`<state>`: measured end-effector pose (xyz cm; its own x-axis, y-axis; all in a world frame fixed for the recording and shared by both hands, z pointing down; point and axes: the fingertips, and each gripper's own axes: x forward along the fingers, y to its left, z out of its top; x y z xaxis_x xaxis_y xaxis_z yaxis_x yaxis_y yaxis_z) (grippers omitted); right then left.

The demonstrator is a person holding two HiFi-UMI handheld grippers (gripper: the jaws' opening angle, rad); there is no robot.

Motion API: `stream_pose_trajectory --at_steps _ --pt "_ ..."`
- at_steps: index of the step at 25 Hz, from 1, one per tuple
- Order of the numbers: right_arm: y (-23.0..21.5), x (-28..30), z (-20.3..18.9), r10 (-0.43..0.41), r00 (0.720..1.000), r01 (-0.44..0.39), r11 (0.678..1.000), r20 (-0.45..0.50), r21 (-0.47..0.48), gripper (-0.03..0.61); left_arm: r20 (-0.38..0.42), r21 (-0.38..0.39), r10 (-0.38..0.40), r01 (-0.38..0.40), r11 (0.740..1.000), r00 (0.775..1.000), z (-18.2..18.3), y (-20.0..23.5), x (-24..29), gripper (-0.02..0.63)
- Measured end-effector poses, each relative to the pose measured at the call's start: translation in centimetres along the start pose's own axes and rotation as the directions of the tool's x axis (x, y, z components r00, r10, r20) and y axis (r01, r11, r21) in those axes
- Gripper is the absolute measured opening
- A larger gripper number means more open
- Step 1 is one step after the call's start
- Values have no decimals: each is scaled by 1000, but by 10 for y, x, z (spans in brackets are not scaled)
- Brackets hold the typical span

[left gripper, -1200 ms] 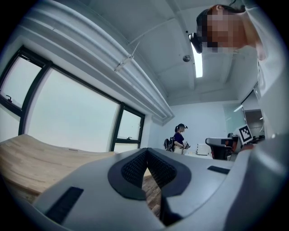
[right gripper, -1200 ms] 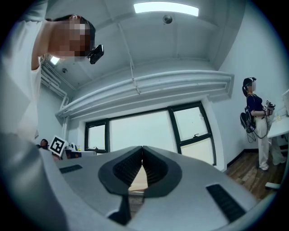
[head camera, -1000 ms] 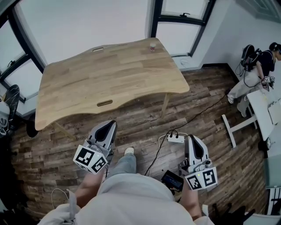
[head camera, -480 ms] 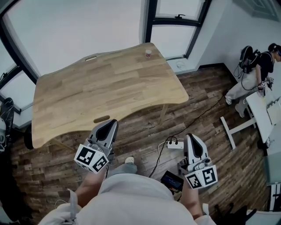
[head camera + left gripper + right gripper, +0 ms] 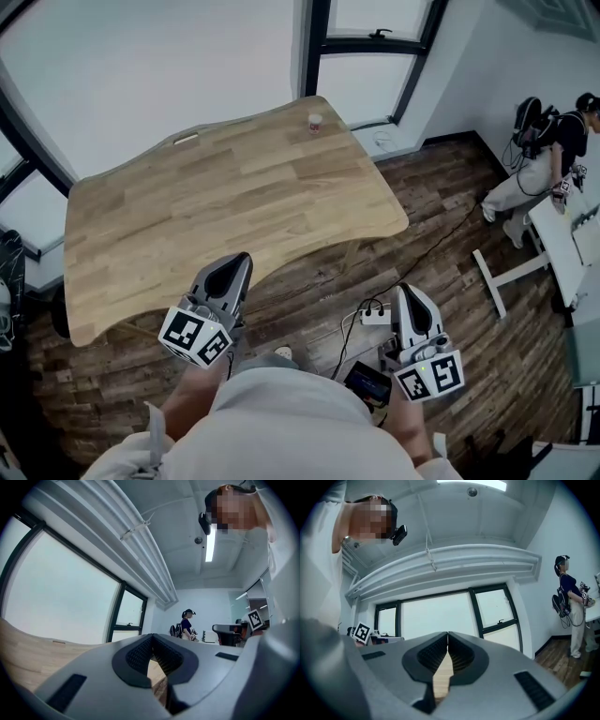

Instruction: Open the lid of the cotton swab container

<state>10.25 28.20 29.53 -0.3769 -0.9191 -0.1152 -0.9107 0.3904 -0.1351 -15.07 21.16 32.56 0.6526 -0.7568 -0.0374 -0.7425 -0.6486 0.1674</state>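
The cotton swab container is a small pale tub with a pinkish lid, standing near the far right corner of the wooden table. Both grippers are held short of the table's near edge, over the floor and far from the container. My left gripper points at the near edge, shut and empty. My right gripper is over the floor right of the table, also shut and empty. In the left gripper view the jaws meet with the tabletop low at the left. The right gripper view shows closed jaws; the container is hidden in both.
A white power strip with cables lies on the wood floor between the grippers. A dark device hangs at my waist. Another person stands by a white desk at the right. Large windows stand behind the table.
The table has drawn nearer in the head view as I walk toward it. Both grippers have travelled forward with me and stay shut.
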Motion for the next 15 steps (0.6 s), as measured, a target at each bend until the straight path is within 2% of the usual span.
stream_pose_trajectory --at_steps 7,15 --pt "-7 38 -8 -19 1000 19 1000 -10 -2 21 3 1 -37 37 999 999 2 30 30 14" --pt "-5 72 -15 -22 999 22 1000 -25 -5 20 -13 -24 -45 45 999 999 -4 60 44 14"
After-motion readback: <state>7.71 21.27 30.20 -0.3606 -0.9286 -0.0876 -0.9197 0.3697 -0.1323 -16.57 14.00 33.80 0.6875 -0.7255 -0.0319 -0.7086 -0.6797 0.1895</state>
